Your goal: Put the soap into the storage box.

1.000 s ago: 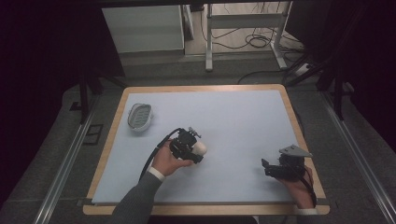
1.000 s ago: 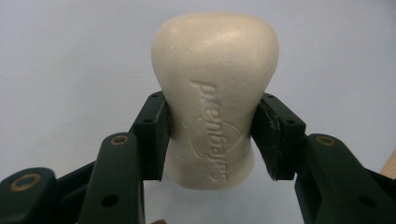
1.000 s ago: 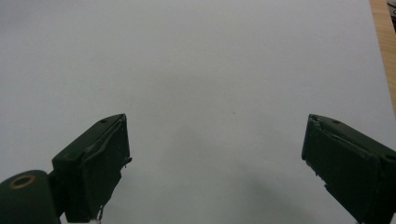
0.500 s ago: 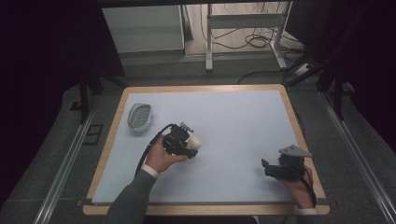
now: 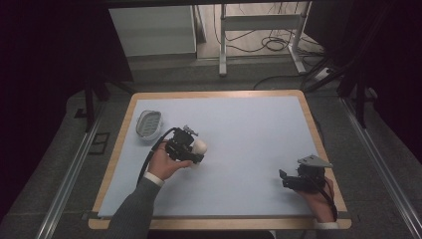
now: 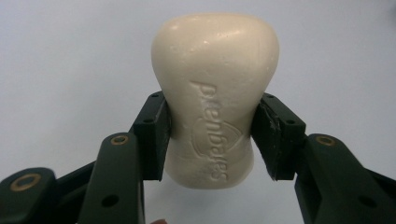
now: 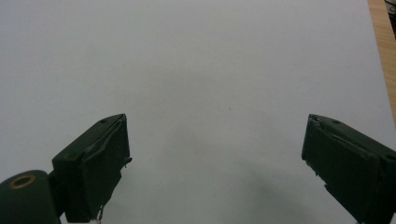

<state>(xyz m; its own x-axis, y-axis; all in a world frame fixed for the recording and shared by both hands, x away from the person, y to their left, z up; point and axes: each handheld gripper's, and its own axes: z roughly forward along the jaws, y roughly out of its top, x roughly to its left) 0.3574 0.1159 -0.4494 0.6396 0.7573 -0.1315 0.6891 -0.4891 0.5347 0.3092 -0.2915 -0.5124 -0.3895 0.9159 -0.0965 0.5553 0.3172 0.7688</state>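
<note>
One soap bar (image 6: 215, 93) pinched by left gripper (image 6: 212, 135), embossing visible close-up; right gripper (image 7: 215, 163) spread.

The cream waisted soap bar (image 6: 215, 100) looks waxy and smooth, with embossed lettering. The black fingers (image 6: 152, 135) appear matt plastic. The counter's pale blue top (image 5: 249, 129) is matt, and its rim (image 5: 312, 124) looks like light wood.

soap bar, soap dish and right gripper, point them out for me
soap bar (image 6: 215, 88), left gripper view, on its rounded upper half
soap dish (image 5: 149, 123), high view, on its ribbed centre
right gripper (image 5: 282, 178), high view, midway between its open fingertips
</note>
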